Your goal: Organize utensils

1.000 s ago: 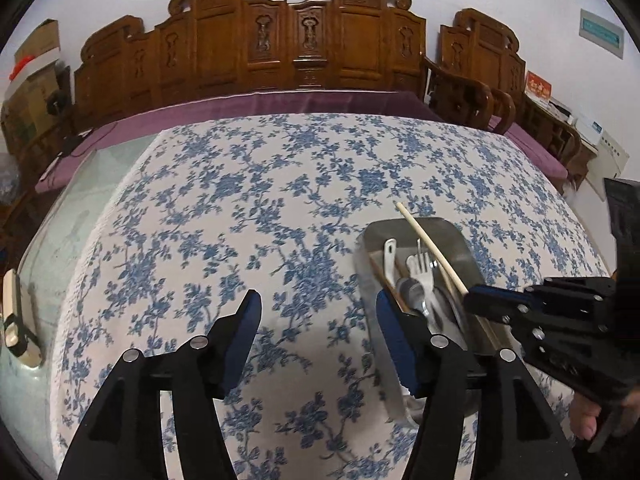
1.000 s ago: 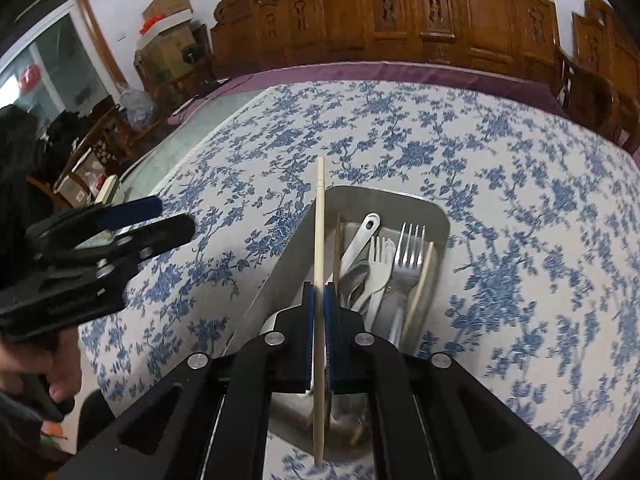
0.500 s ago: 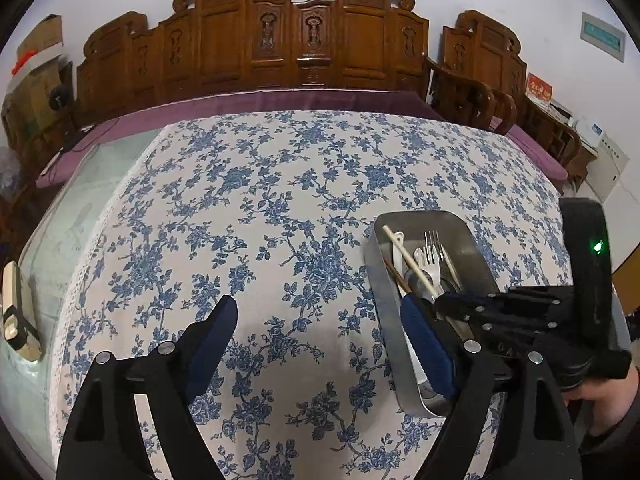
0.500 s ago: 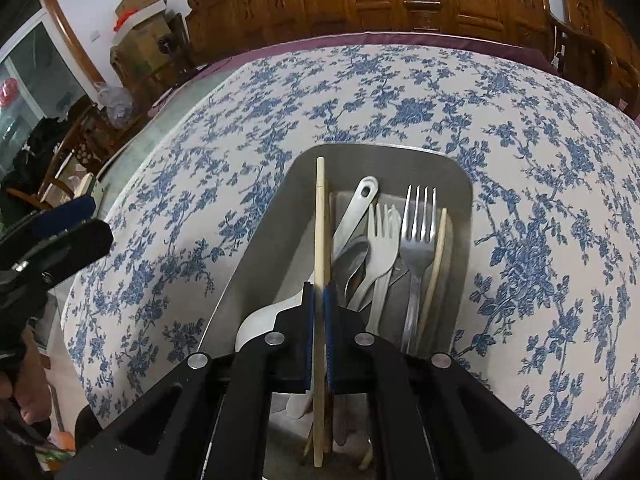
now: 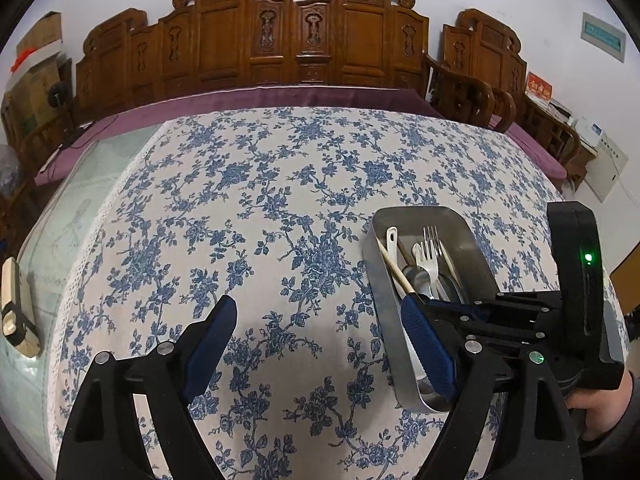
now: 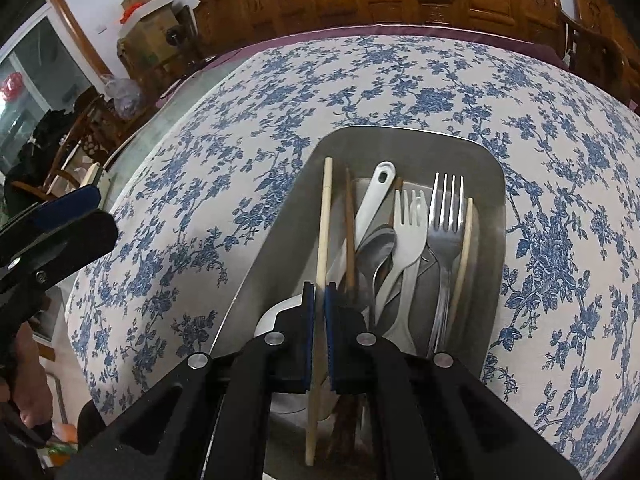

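Observation:
A steel tray [image 6: 400,132] on the blue-flowered tablecloth holds a metal fork [image 6: 444,232], a white plastic fork [image 6: 412,224], a white spoon handle [image 6: 376,196], a metal spoon [image 6: 380,244], a brown chopstick [image 6: 350,232] and a pale chopstick [image 6: 464,248]. My right gripper [image 6: 319,288] hangs low over the tray's near end, its pads still against another pale chopstick [image 6: 325,208] as the jaws begin opening. That stick lies along the tray's left side. My left gripper [image 5: 318,306] stands open over bare cloth left of the tray [image 5: 412,212], nothing between its fingers.
Carved wooden chairs [image 5: 304,40] line the far side of the table. A small cream device [image 5: 16,312] lies on the glass at the table's left edge. Cardboard boxes [image 6: 148,12] stand at the back left. A hand [image 5: 604,408] grips the right tool.
The right gripper sank toward the tray, bringing the pale chopstick down inside it. The left gripper's jaws spread wider while staying over the same patch of cloth.

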The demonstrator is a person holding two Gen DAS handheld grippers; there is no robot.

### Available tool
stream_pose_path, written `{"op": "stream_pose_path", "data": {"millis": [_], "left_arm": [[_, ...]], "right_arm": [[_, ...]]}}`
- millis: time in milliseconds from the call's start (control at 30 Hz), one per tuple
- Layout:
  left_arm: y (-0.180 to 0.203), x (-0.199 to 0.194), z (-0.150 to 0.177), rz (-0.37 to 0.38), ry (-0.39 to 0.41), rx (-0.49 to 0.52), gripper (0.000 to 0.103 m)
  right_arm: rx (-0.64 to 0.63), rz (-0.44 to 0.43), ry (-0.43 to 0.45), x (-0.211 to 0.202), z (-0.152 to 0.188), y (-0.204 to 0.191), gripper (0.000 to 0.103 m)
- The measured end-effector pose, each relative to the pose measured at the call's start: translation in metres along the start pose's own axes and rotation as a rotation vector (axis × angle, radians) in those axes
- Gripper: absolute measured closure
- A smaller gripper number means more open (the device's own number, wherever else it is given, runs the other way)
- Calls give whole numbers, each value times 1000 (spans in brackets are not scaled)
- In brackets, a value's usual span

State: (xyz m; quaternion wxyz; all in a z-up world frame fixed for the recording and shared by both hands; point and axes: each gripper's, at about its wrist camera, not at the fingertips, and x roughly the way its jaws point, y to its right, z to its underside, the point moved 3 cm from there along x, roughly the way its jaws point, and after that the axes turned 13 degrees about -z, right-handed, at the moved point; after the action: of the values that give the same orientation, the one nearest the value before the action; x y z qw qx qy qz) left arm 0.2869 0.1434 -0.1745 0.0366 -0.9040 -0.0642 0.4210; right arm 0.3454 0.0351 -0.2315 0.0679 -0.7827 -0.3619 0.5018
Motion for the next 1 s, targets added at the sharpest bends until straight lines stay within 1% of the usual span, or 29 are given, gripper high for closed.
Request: {"op": "stream_pose_path", "data": {"millis": [133,267,367,533,567,600,633,767,800,833,867,933,967,1000], "left_arm": [[0,0,0,0,-1,-1,22],[2,-2,3,3,-5,-6,22],[7,-4,5,7,-8,-7,22],[19,-14,7,17,-4,-7,21],[21,-16,7,16,-2,-6,17],[24,-19,7,12,0,-6,13],[27,-24,8,6,12,-8,9],[37,-39,10,1,34,-15,8],[39,-43,11,0,40,-20,8],[41,-47,12,0,42,-25,8],[43,-51,13,-1,42,-27,8],[47,-58,17,-5,43,-28,8],[50,-62,19,-9,43,-24,8],[53,-67,21,-15,45,-20,8]], "right_arm": [[-29,-8,8,-5,1,-4,94],[-54,17,21,-15,4,-5,94],[-78,35,51,-33,8,-4,94],[-81,52,99,-67,17,1,94],[-82,60,113,-77,20,2,94],[-81,63,122,-84,22,3,91],[-81,66,135,-92,25,4,84],[-80,91,173,-120,37,5,73],[-79,103,183,-127,40,6,66],[-78,119,193,-134,44,6,55],[-78,130,201,-140,47,7,49],[-77,155,228,-155,56,6,31],[-76,167,240,-163,60,7,27],[-74,174,249,-168,63,7,20]]}}
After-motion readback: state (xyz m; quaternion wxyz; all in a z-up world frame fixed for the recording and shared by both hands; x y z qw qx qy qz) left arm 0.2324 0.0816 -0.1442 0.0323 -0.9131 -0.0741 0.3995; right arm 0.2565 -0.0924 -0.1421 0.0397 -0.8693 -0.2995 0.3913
